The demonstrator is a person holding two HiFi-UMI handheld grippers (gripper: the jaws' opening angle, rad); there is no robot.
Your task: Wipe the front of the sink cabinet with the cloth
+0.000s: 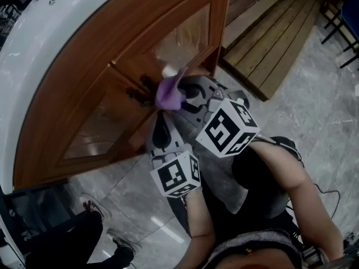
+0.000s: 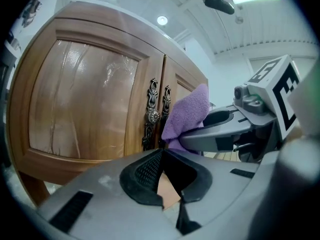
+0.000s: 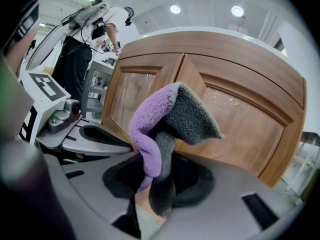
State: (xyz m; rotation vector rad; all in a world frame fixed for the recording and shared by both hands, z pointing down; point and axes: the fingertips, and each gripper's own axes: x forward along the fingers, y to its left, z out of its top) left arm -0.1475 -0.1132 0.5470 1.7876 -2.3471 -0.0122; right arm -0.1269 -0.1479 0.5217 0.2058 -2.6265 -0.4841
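A slatted wooden platform [image 1: 269, 32] is laid on the grey marbled floor [image 1: 331, 111]. Dark chair legs [image 1: 331, 29] are seen just right of the platform. Far below and left of the platform, a bystander's sneakers [image 1: 91, 205] are planted on the floor.

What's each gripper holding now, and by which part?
The right gripper pinches the cloth at its lower end, the rest bunched above the jaws. The left gripper holds nothing, jaws together.
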